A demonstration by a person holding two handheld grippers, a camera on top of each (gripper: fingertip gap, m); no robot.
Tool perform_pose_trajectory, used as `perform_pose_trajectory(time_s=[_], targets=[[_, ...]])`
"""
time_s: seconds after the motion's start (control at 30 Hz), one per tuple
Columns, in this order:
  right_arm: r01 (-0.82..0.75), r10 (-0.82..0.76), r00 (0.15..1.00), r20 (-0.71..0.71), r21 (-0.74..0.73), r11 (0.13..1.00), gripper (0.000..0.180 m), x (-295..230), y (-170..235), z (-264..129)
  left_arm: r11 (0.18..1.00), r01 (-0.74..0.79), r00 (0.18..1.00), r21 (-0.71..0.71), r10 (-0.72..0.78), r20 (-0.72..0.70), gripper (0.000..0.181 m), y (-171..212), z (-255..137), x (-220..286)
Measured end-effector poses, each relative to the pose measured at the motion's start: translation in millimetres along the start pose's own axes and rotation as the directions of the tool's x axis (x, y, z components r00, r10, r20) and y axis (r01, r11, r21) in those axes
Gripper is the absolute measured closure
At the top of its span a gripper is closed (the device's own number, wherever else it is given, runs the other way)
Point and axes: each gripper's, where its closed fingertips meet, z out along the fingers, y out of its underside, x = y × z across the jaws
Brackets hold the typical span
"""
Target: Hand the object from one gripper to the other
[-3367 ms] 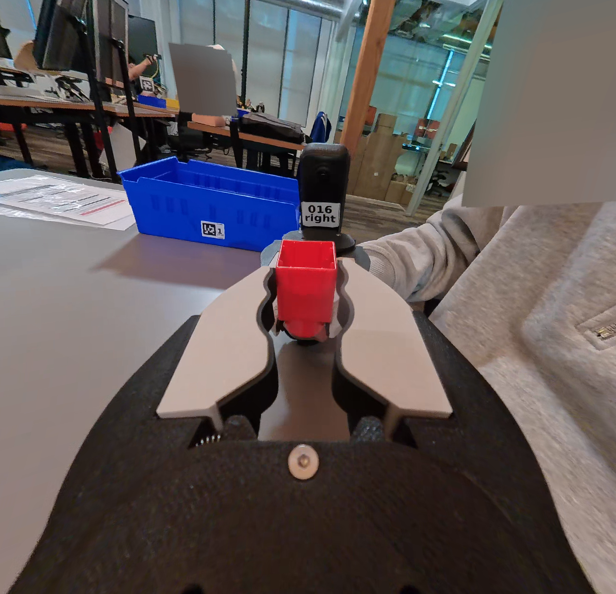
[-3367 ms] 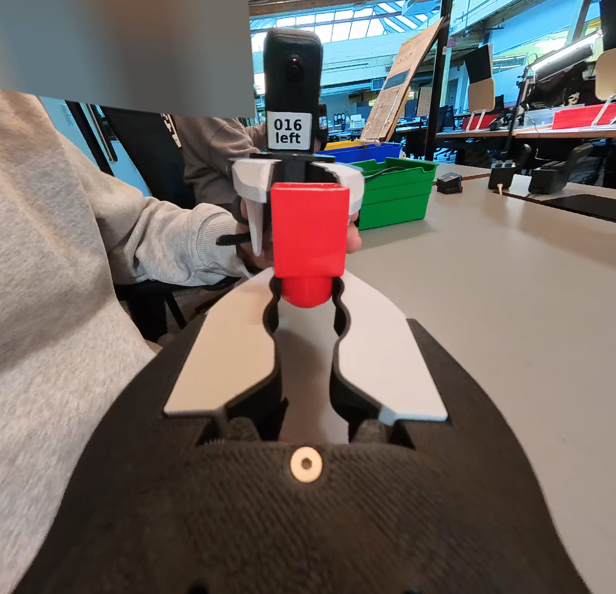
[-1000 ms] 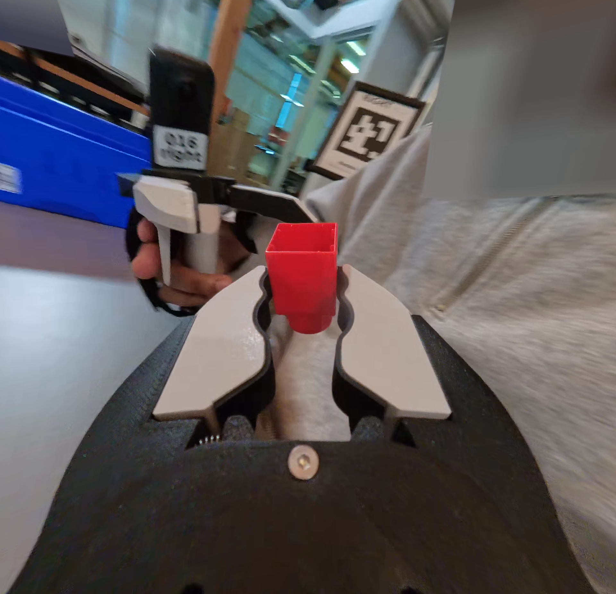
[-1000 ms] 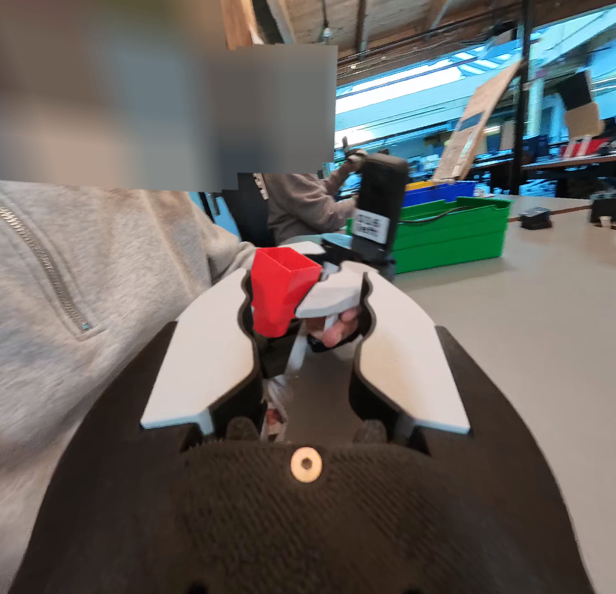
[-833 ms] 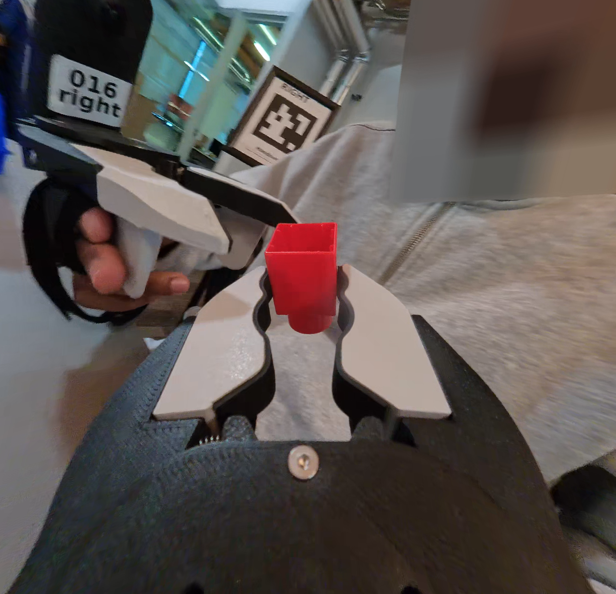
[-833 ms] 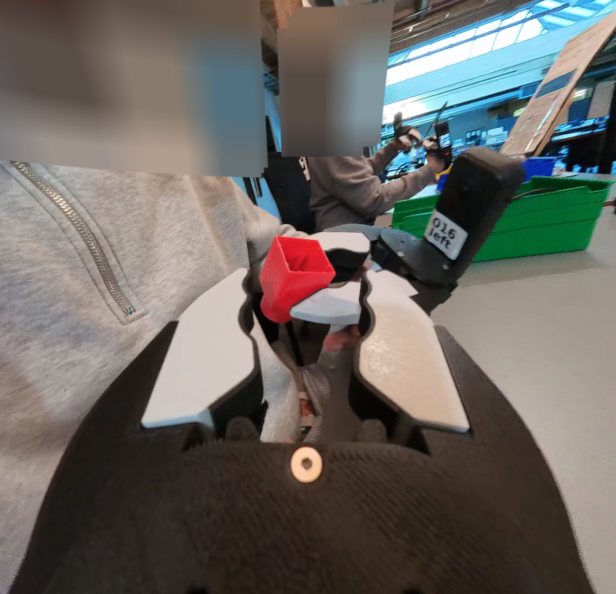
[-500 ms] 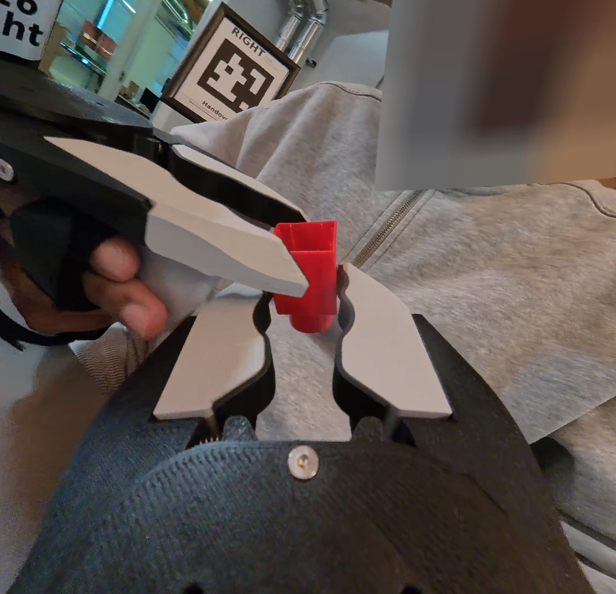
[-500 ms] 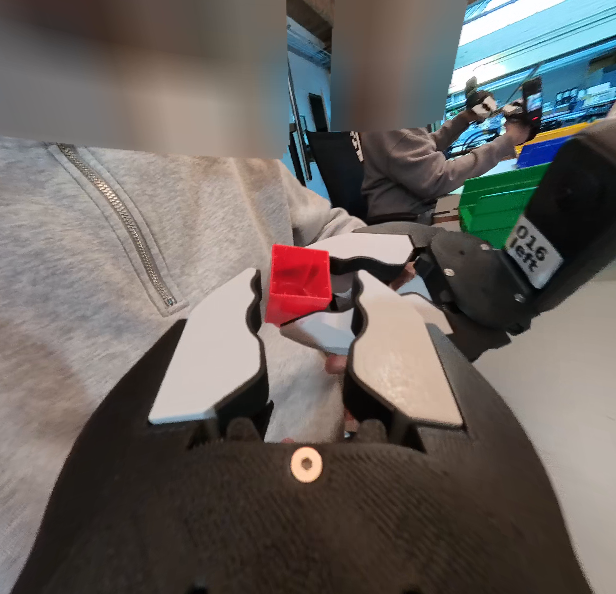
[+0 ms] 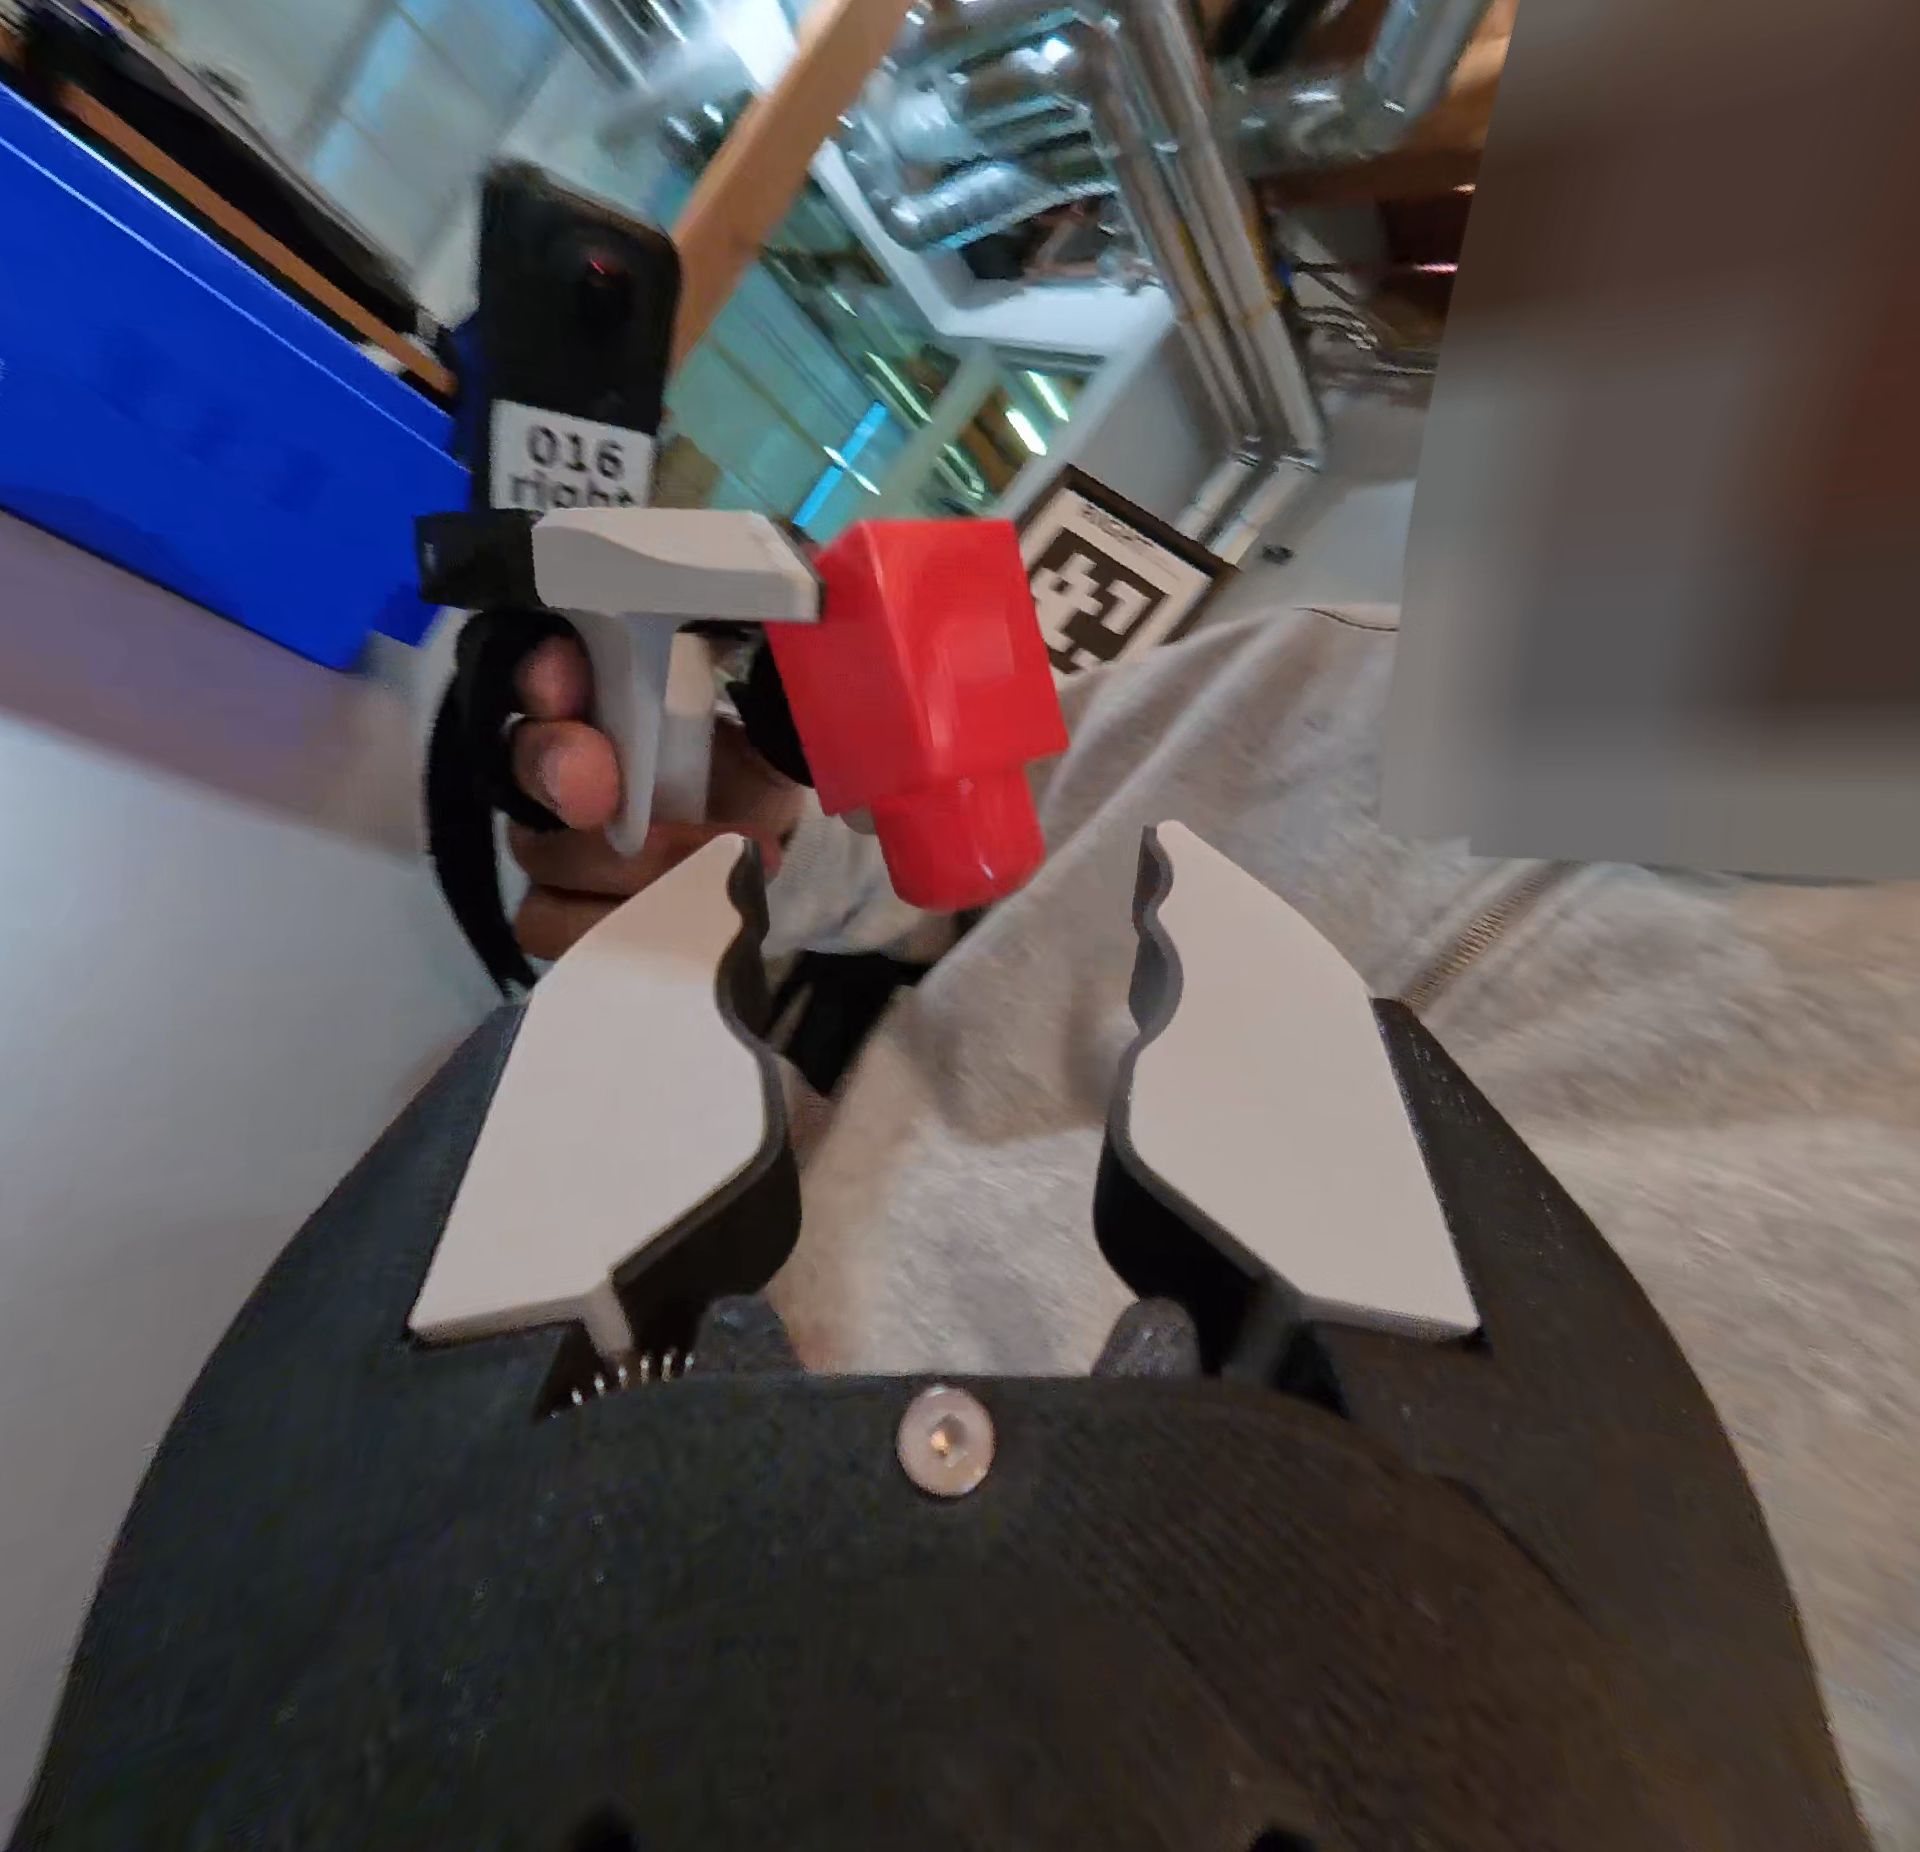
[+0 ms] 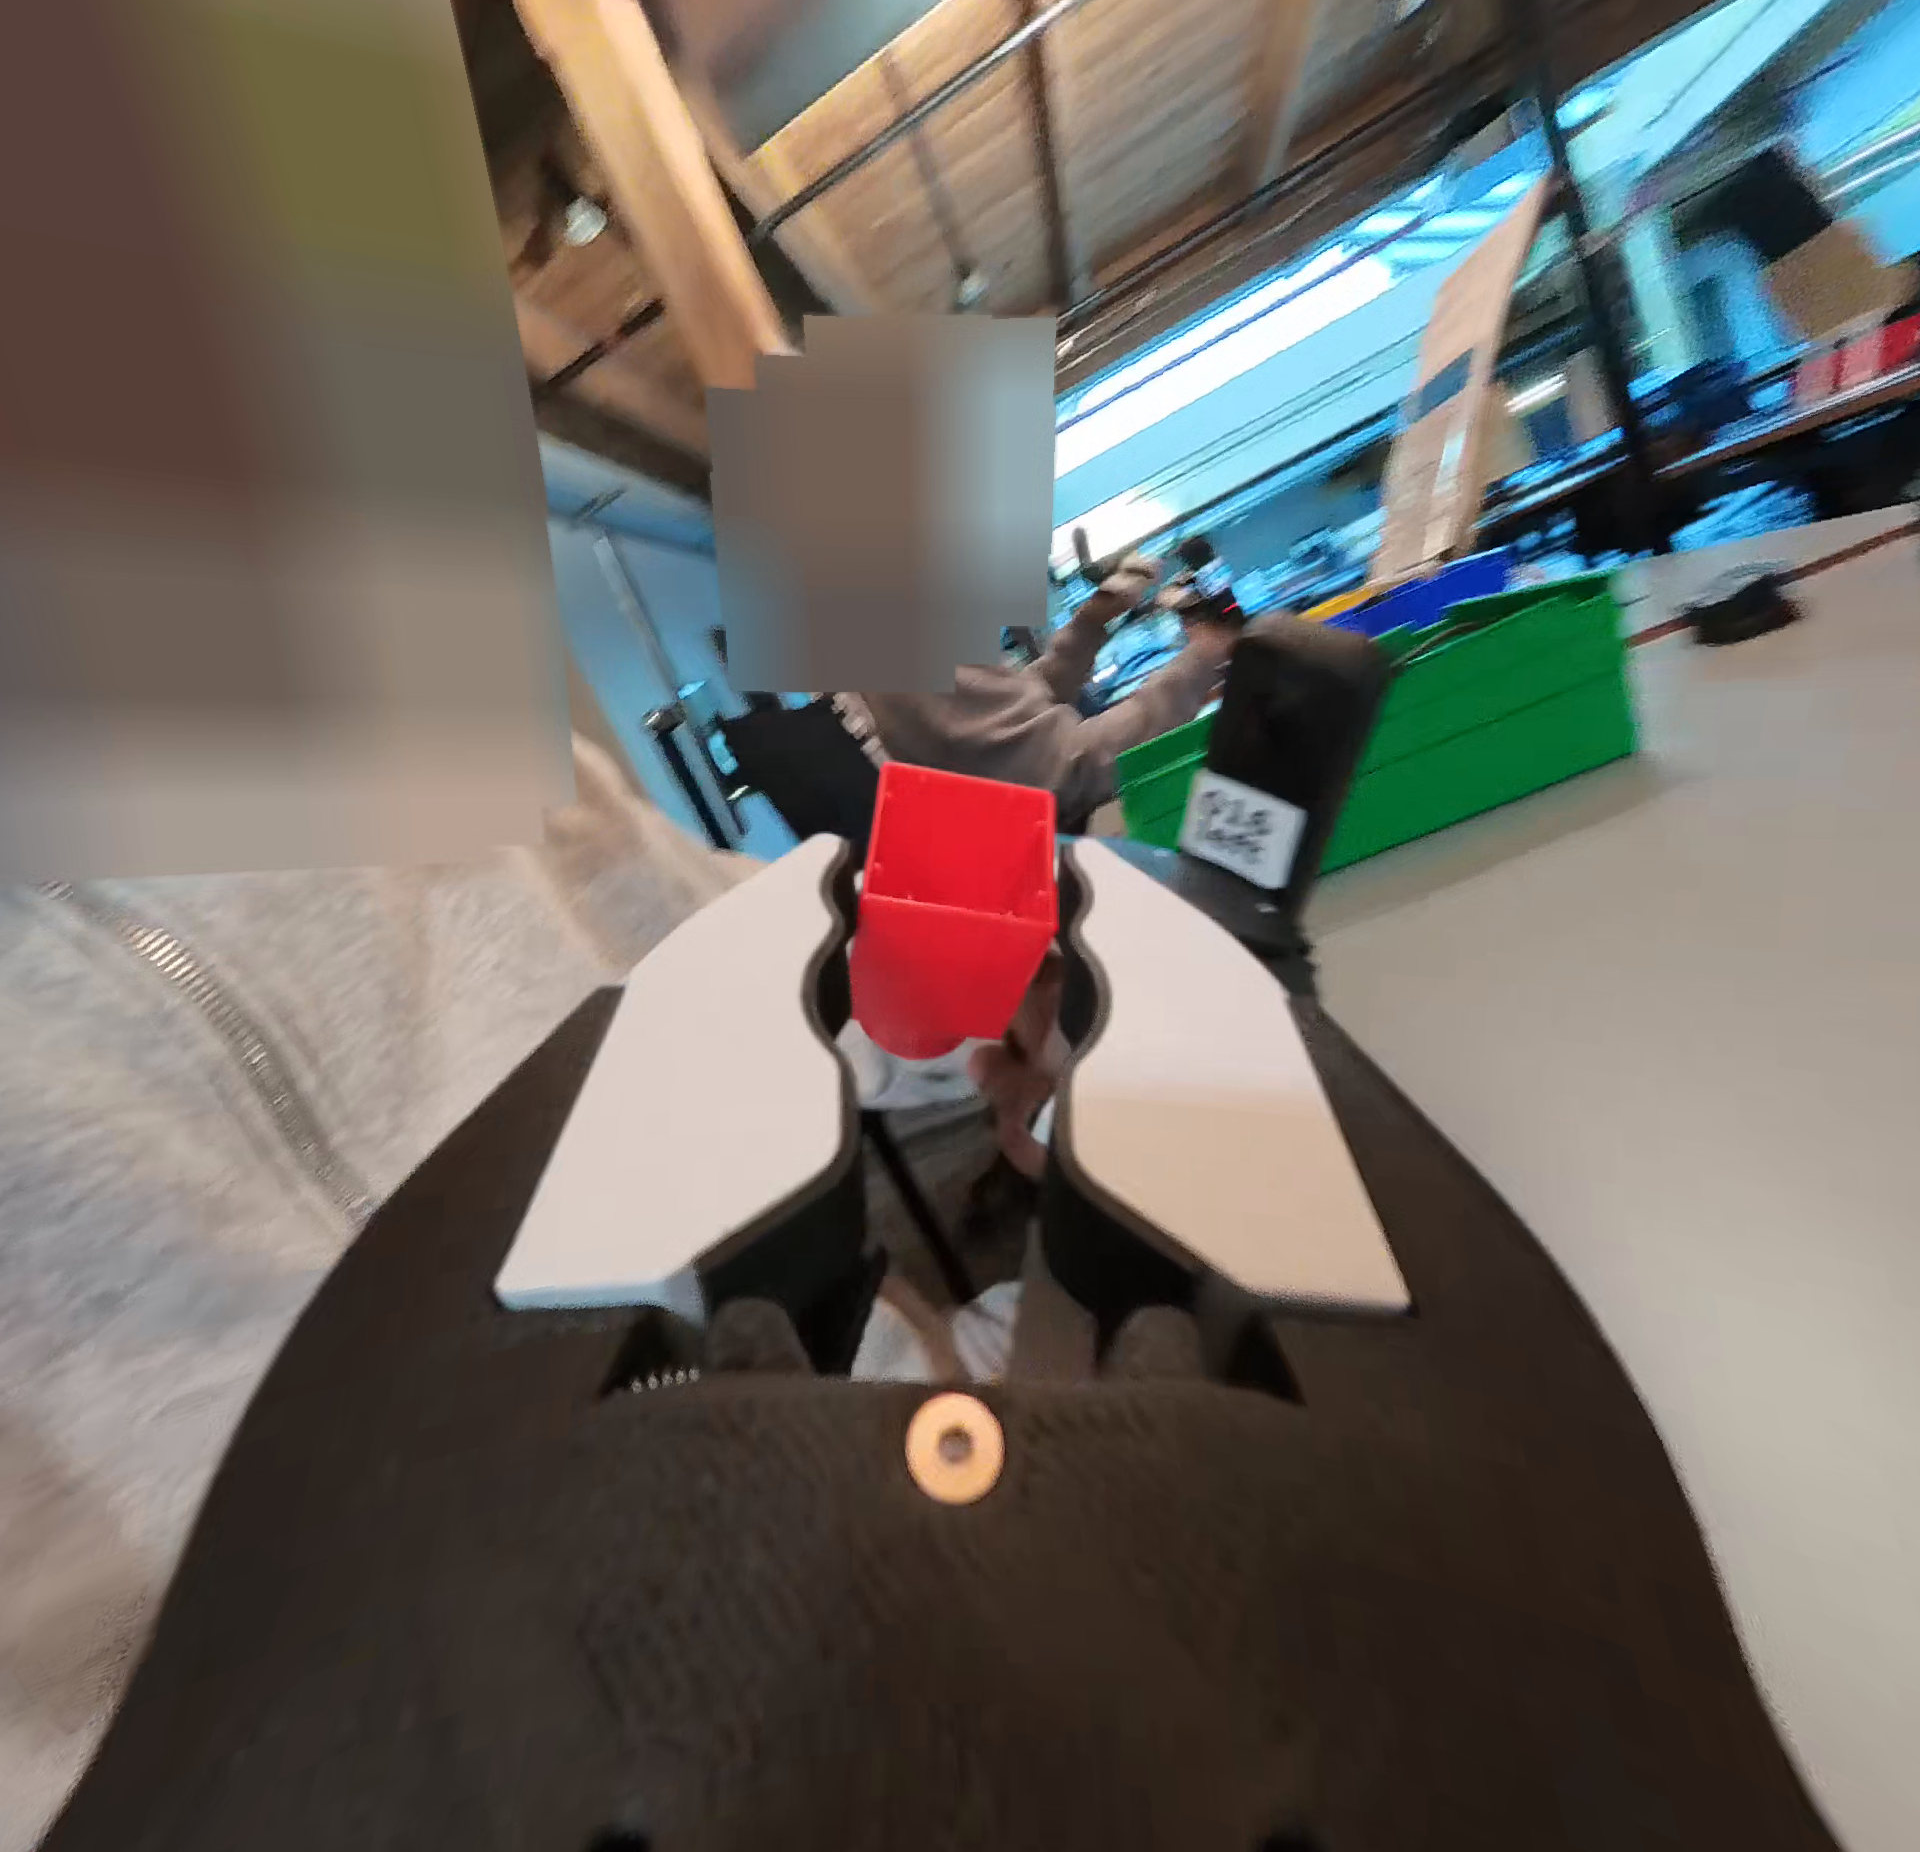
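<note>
A red hollow square block with a round stub (image 10: 951,929) sits between the fingertips of my right gripper (image 10: 954,867), which is shut on it, open end away from the camera. In the left wrist view the same red block (image 9: 920,690) hangs in the air, held by the right gripper (image 9: 800,592) that comes in from the left. My left gripper (image 9: 945,857) is open and empty, its fingertips just below the block's round stub and apart from it.
A blue bin (image 9: 177,431) stands on the grey table (image 9: 156,971) at the left. A green bin (image 10: 1455,722) stands on the table at the right. The holder's grey sweatshirt (image 9: 1455,1127) fills the near side. Another person sits behind.
The block has passed from my left gripper to my right one. The left gripper has opened and drawn back; the right gripper has shut on the block and pulled away with it.
</note>
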Motion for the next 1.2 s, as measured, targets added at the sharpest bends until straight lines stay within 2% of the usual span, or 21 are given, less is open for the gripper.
perform_pose_trajectory(time_s=[0.17, 0.3, 0.4, 0.53, 0.83, 1.2], targets=[[0.032, -0.025, 0.980, -0.199, 0.033, 0.999, 0.142, 30, -5, -12, 0.995, -0.085, 0.972, 0.046, 0.073, 0.221, 0.114, -8, -7, -30], [0.036, -0.026, 0.964, -0.266, 0.033, 0.999, 0.142, 38, -1, -11, 0.983, -0.145, 0.929, 0.110, 0.097, 0.357, 0.109, -17, -13, -47], [0.044, -0.025, 0.949, -0.313, 0.053, 0.998, 0.142, 43, 1, -10, 0.965, -0.213, 0.901, 0.154, 0.132, 0.414, 0.115, -27, -19, -47], [0.065, -0.039, 0.938, -0.344, 0.066, 0.996, 0.142, 45, 1, -8, 0.964, -0.216, 0.897, 0.155, 0.133, 0.422, 0.144, -26, -19, -45], [0.018, -0.021, 0.943, -0.331, -0.012, 1.000, 0.143, 48, 18, -2, 0.948, -0.196, 0.912, 0.249, 0.083, 0.403, 0.147, -43, -35, -39], [-0.071, 0.058, 0.956, -0.287, -0.038, 0.997, 0.143, 46, 22, -3, 0.961, -0.227, 0.893, 0.158, 0.141, 0.426, 0.146, -41, -37, -39]])
